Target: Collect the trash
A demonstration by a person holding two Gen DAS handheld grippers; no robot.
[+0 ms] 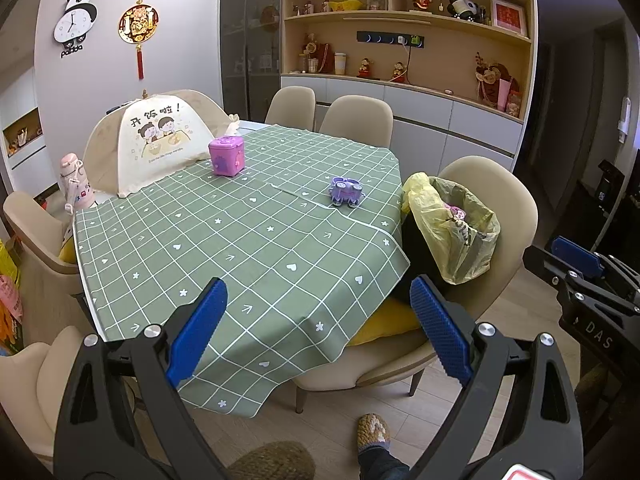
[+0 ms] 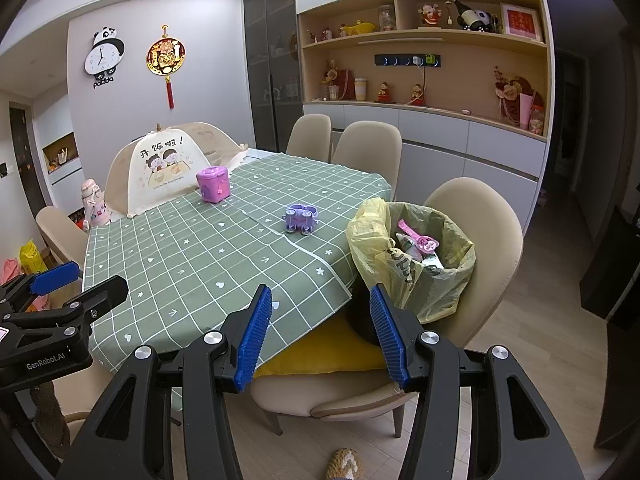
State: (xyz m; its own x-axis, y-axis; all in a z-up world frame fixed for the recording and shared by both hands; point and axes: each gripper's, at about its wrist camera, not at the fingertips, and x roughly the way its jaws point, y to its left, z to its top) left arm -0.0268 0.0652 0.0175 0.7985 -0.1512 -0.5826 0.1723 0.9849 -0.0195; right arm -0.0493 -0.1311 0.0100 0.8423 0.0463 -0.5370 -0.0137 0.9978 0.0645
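A bin lined with a yellow bag (image 1: 456,228) (image 2: 416,260) stands on a beige chair at the table's right side and holds pink and white trash (image 2: 420,244). A purple toy car (image 1: 346,191) (image 2: 301,219) and a pink box (image 1: 226,156) (image 2: 213,183) sit on the green checked tablecloth (image 1: 248,248) (image 2: 208,248). My left gripper (image 1: 320,320) is open and empty, held in front of the table's near edge. My right gripper (image 2: 318,332) is open and empty, just before the chair and below the bin.
A domed mesh food cover (image 1: 160,144) (image 2: 168,168) and a pink bottle (image 1: 74,180) stand at the table's far left. Beige chairs (image 1: 356,120) ring the table. The person's slippered foot (image 1: 372,432) is on the wood floor below.
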